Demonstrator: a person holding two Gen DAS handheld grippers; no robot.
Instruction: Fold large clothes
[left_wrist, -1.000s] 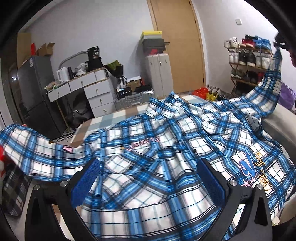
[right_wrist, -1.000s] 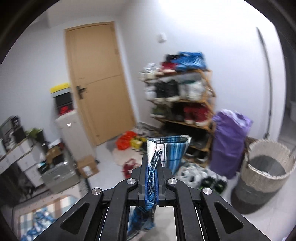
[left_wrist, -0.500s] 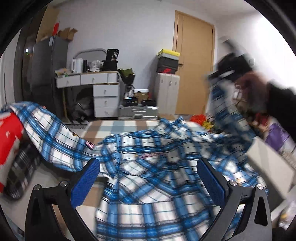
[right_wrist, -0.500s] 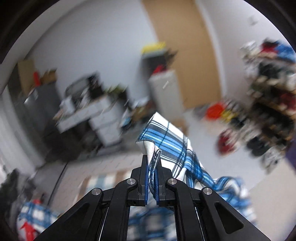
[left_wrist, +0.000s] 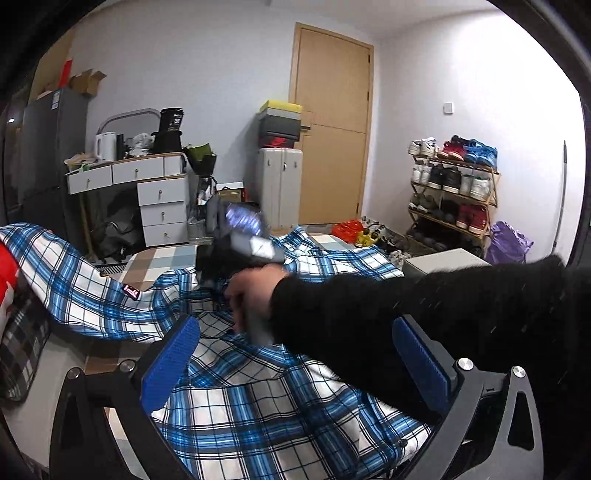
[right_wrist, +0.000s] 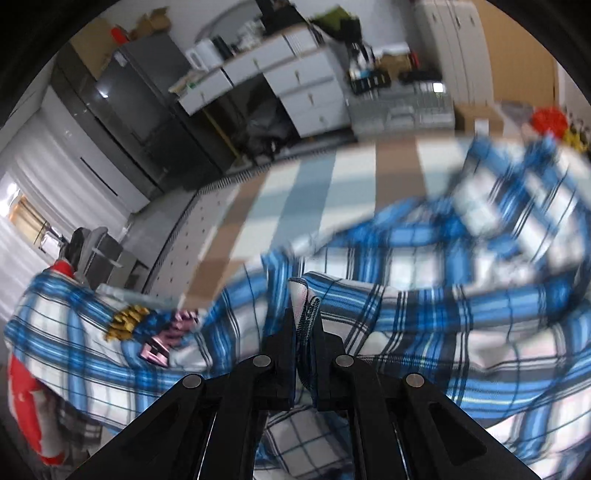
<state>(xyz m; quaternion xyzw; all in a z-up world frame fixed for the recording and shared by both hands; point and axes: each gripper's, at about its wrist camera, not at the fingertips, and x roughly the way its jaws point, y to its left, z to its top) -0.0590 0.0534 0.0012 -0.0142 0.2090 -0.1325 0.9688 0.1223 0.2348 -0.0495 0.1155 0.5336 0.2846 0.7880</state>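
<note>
The shirt (left_wrist: 258, 402), a blue and white plaid, lies spread on a bed (left_wrist: 166, 258) with a brown, white and pale-blue checked cover. In the left wrist view the left gripper (left_wrist: 295, 365) has its blue-padded fingers (left_wrist: 170, 362) wide apart, with plaid cloth lying beyond and below the gap; no pad presses on it. A black sleeve (left_wrist: 424, 314) crosses in front of the right-side finger and hides much of it. Ahead of the fingers a hand (left_wrist: 255, 291) holds the right gripper (right_wrist: 304, 332), whose body is a blurred grey shape there; its fingertips cannot be made out in that view.

In the right wrist view the fingers are together, clamped on a folded edge of the shirt that stands up between them. Beyond the fingertips the rest of the shirt is smeared by motion, its far folds hard to read. To the left of the fingers a sleeve carries yellow and pink lettering, too blurred to read. A red and white thing (right_wrist: 26, 402) at the lower left is cut off by the lens edge.
</note>
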